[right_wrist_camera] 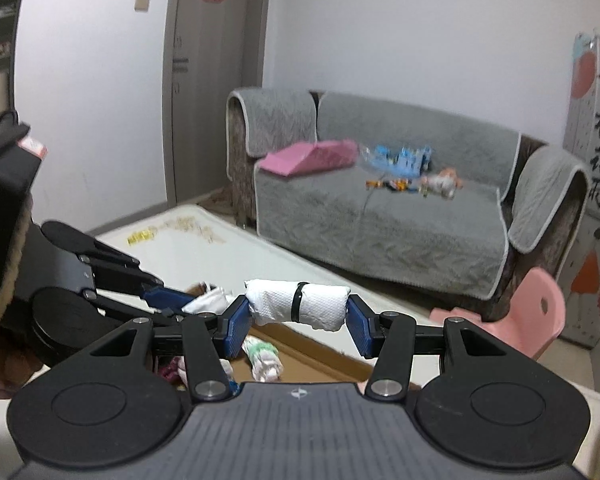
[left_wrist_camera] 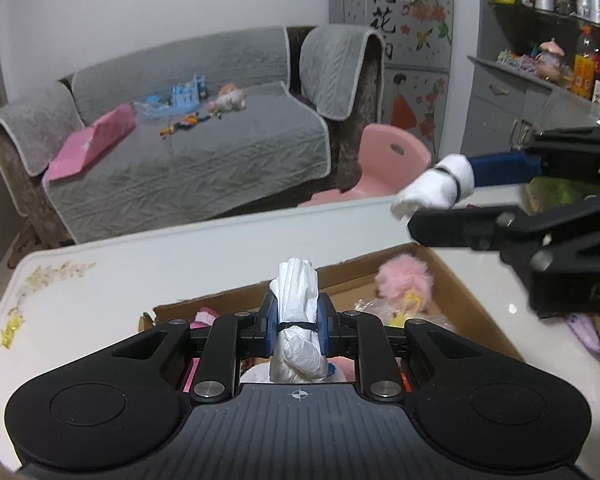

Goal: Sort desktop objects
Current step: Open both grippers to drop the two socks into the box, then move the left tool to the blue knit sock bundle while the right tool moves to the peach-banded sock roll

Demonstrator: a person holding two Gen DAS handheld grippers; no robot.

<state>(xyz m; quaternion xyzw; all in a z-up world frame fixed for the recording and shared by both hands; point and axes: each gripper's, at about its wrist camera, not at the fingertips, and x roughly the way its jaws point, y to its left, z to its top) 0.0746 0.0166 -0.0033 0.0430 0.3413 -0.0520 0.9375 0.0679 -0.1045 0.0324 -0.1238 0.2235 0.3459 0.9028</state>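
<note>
1. While sorting proceeds, the left gripper (left_wrist_camera: 298, 326) clenches an upright white bundle (left_wrist_camera: 298, 320) bound by a black band, poised above the cardboard box (left_wrist_camera: 472, 292) on the white counter (left_wrist_camera: 100, 292), apparently bound for the box, where a pink plush toy (left_wrist_camera: 404, 276) lies; a grey sofa (left_wrist_camera: 188, 152) sits behind.
2. From the right wrist view, the right gripper (right_wrist_camera: 298, 318) grasps a second banded roll (right_wrist_camera: 298, 306) crosswise by its ends, above the box (right_wrist_camera: 320, 354); a pink chair (right_wrist_camera: 536, 312) stands nearby.

white banded roll (left_wrist_camera: 299, 312) upright – second roll (right_wrist_camera: 300, 307) crosswise | above cardboard box (left_wrist_camera: 452, 276)
</note>
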